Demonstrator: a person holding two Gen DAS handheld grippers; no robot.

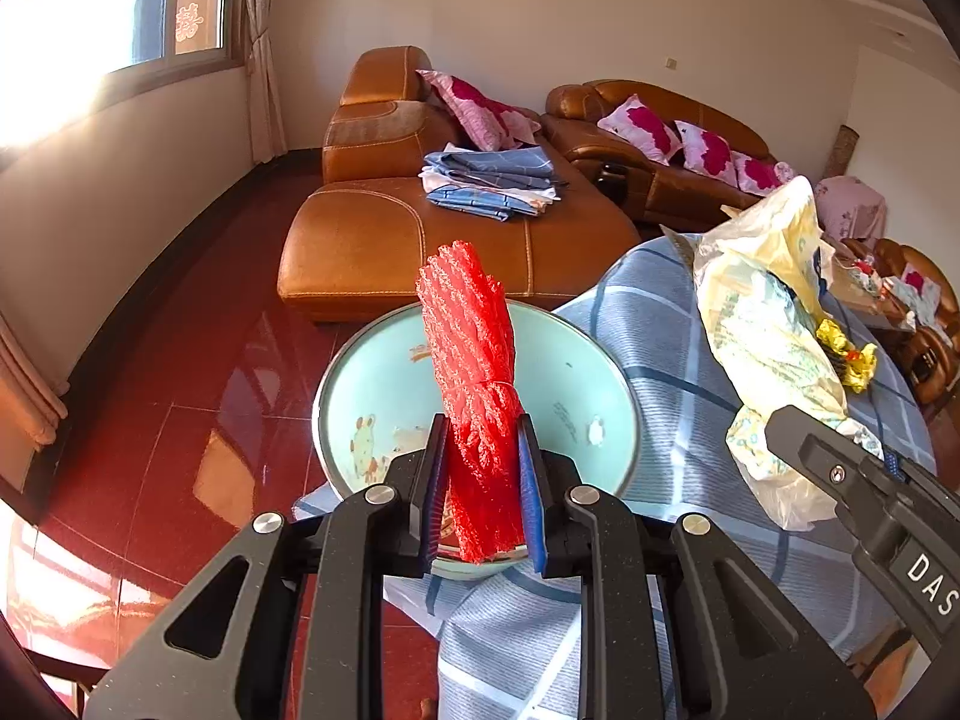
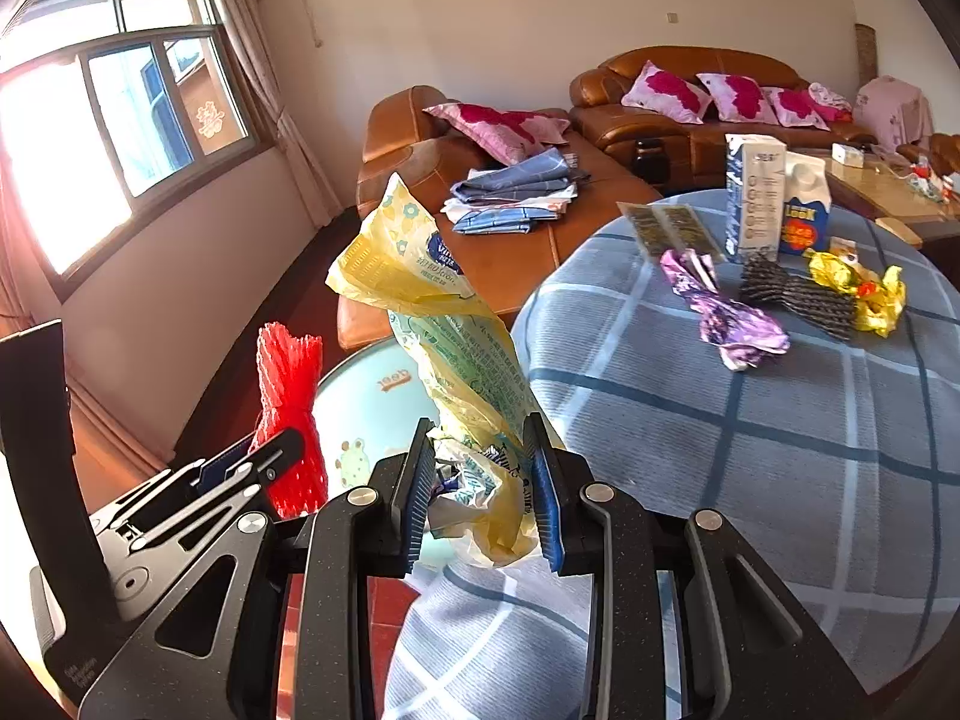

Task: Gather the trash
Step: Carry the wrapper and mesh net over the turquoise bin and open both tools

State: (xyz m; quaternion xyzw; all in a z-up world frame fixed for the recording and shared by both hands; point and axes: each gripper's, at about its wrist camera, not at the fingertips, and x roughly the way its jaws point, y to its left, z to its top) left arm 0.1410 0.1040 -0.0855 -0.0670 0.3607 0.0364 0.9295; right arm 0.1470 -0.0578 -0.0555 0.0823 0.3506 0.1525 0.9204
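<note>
Carrying two pieces of trash toward the bin is judged to be the step in hand.

Left wrist view: the left gripper [image 1: 482, 468] is seen with its jaws pinching a red foam net [image 1: 474, 372], which stands upright between them and rises well beyond their tips. A pale green basin [image 1: 384, 372], taken to be the bin, lies on the floor directly beyond and below the jaws, beside the edge of the counter [image 1: 660, 324]. The net is best released only once the jaws are centred over the basin's opening, so that the light foam is not dropped on the rim. The right gripper [image 1: 780, 426] is seen to the right of the jaws, with a crumpled plastic bag [image 1: 762, 324] held in it.

Right wrist view: the right gripper's jaws are seen pinching the plastic bag low down, its yellow upper part leaning away to the left. The basin is partly hidden behind the bag. Further trash, a purple wrapper [image 2: 729, 315], a black foam net [image 2: 792, 294] and a gold wrapper [image 2: 858, 288], is left on the counter, well to the right of the jaws. The bag is loose and floppy, so a low release is advised.
</note>
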